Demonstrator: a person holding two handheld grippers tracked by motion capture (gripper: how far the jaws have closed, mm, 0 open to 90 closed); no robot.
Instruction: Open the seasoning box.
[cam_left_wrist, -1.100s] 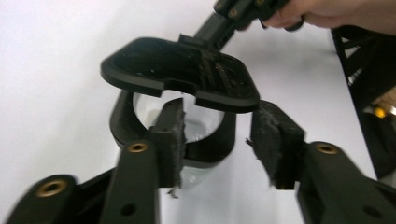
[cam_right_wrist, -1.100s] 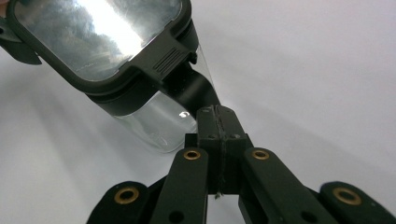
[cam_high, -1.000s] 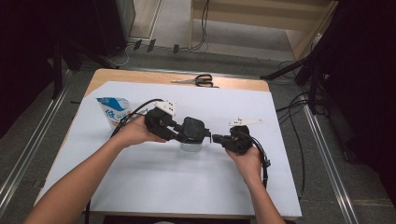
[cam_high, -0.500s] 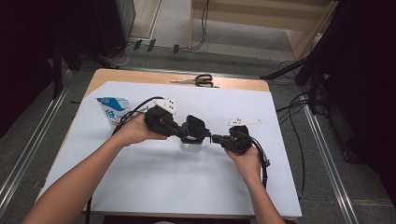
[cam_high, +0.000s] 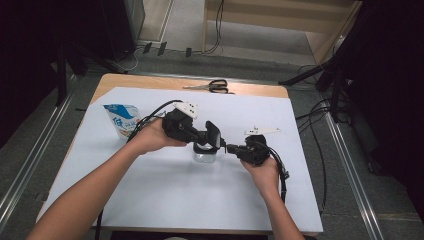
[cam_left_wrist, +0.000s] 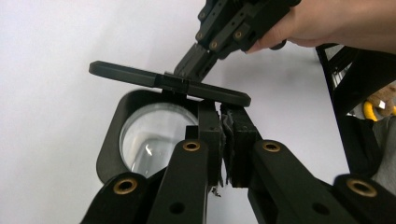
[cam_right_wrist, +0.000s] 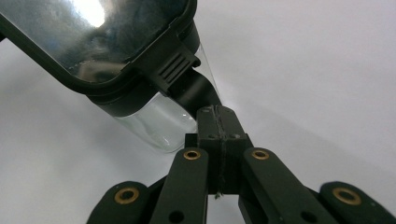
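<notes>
A small clear jar (cam_high: 204, 156) with a black collar (cam_left_wrist: 108, 140) stands mid-table on the white sheet. Its flat black lid (cam_left_wrist: 168, 83) is lifted off the mouth and seen edge-on, its glossy face (cam_right_wrist: 102, 37) turned toward the right gripper view. My right gripper (cam_right_wrist: 218, 116) is shut on the black tab (cam_right_wrist: 196, 91) that runs down from the lid's ribbed edge. My left gripper (cam_left_wrist: 223, 116) comes from the other side; its jaws have just been closing and are pressed on the collar's edge beside the jar mouth. Both grippers meet over the jar (cam_high: 220, 145).
A blue and white pouch (cam_high: 122, 120) lies at the left of the white sheet (cam_high: 165, 200). Black scissors (cam_high: 212, 86) rest on the bare wood strip at the far edge. Cables trail from both grippers toward the near side.
The left gripper's jaws have closed beside the jar mouth and that hand has risen slightly. The right hand has held still on the lid's tab.
</notes>
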